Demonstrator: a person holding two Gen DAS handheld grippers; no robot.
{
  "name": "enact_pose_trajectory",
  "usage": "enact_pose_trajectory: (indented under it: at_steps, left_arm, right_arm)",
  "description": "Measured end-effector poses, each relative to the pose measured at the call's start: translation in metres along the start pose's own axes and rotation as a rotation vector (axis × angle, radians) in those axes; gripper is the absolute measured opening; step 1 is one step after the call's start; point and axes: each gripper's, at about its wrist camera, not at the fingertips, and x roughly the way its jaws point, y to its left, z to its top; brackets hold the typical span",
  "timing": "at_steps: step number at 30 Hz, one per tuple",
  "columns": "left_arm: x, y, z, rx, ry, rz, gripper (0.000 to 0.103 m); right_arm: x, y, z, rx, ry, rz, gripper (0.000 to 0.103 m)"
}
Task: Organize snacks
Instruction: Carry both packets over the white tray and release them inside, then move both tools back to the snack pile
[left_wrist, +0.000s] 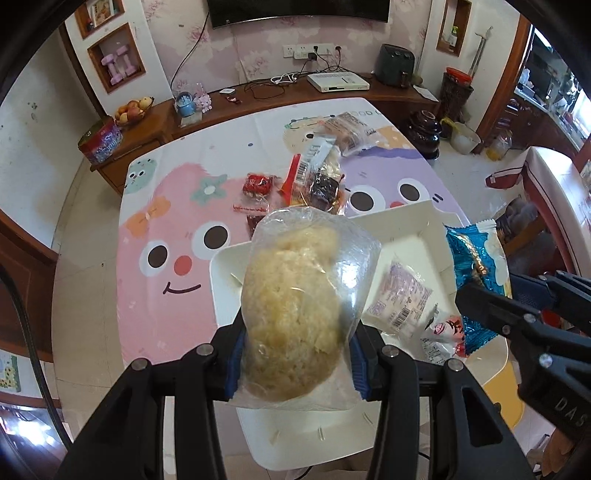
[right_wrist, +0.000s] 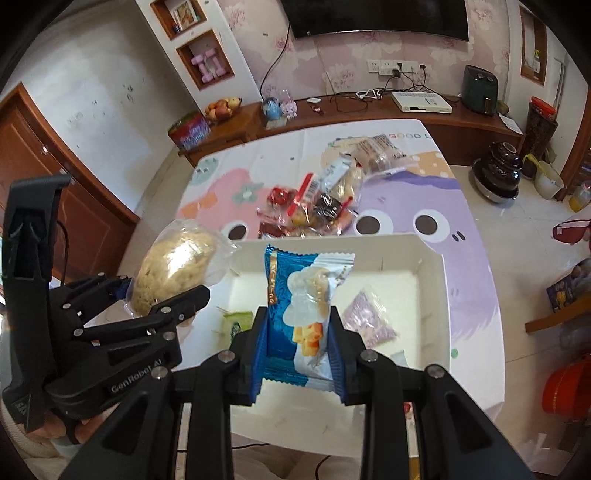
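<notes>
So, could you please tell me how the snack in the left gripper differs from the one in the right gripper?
The clear-bagged puffed cake in the left gripper is bulky, rounded and pale yellow, its contents visible. The blue packet in the right gripper is flatter, opaque and printed. Both are gripped upright above the white tray.

"GenRobot AI" is printed in pale letters on the black body of the left gripper (right_wrist: 168, 295), seen in the right wrist view. On the right gripper (left_wrist: 476, 291), in the left wrist view, only the letters "DAS" are shown at the picture's right edge. "GOOD L" is read, mirrored, on the tablecloth (right_wrist: 410, 135) near the table's far edge. Barcodes are seen on a packet (left_wrist: 304, 162) in the pile and on a packet in the tray (left_wrist: 400, 299); their print is too small to be read.
</notes>
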Motion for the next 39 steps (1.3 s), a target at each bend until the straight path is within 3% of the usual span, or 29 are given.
enact_pose_trajectory:
  at_steps: [18, 22, 26, 39]
  left_arm:
    - [0.008, -0.01, -0.01, 0.012, 0.031, -0.008, 0.045]
    - [0.008, -0.013, -0.011, 0.024, 0.032, -0.009, 0.066]
    - [0.006, -0.011, -0.011, 0.014, 0.02, -0.003, 0.075]
    - [0.001, -0.008, -0.011, 0.0, -0.003, -0.007, 0.077]
  right_arm:
    - [0.012, 0.0, -0.016, 0.015, 0.065, -0.056, 0.031]
    - [0.016, -0.001, -0.019, 0.022, 0.091, -0.062, 0.032]
    - [0.016, -0.005, -0.021, 0.04, 0.099, -0.07, 0.033]
    - [0.011, -0.004, -0.021, 0.041, 0.092, -0.082, 0.035]
